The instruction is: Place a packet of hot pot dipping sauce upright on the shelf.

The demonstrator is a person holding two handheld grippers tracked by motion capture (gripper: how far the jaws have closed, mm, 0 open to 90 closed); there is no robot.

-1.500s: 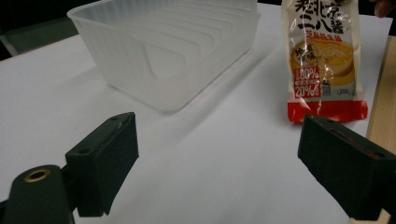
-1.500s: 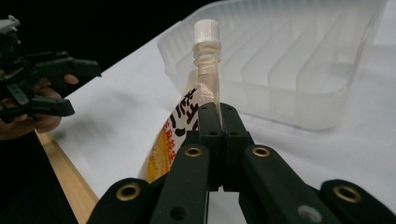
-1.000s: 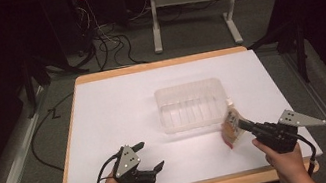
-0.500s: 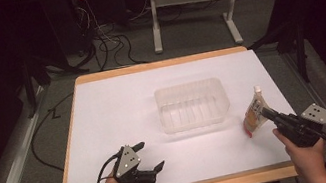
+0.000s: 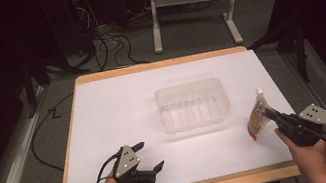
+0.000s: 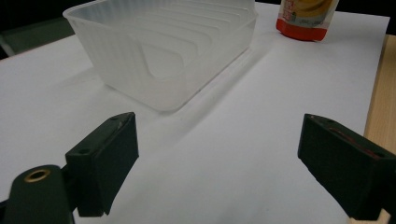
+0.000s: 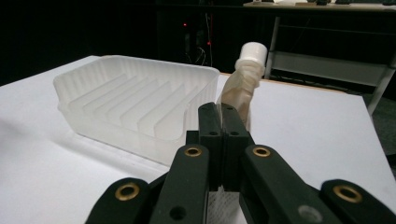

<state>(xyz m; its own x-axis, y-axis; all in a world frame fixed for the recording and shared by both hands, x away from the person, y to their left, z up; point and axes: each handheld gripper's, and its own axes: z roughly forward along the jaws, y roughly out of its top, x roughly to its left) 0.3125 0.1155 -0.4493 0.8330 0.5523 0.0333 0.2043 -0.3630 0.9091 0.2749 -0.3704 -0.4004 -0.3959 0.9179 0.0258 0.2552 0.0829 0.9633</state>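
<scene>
1. The table (image 5: 103, 107) is the biggest thing before you, a white sheet on a wooden board whose edge shows along the near side.
2. The clear ribbed tub (image 5: 193, 105) sits just past the middle of the sheet, open side up, its long axis running 9 to 3 o'clock in the high view. In your left gripper view it lies toward 11 o'clock of the jaws.
3. Your right gripper (image 5: 270, 114) is at about 4 o'clock from the tub, near the right edge of the sheet. Its jaws are clenched on the squeeze pouch, pads pressed flat against its body in the right gripper view.
4. Your left gripper (image 5: 148, 156) rests at about 7 o'clock from the tub, near the front edge. Its jaws stand wide apart, released, with bare white sheet between them.
5. The squeeze pouch (image 5: 257, 115) is held just beside the tub's right end, apart from it. Its long axis is close to upright, leaning slightly; the white cap (image 7: 252, 50) points up toward 12 o'clock and the red bottom edge (image 6: 302, 30) is at the sheet; whether it touches, you cannot tell.
</scene>
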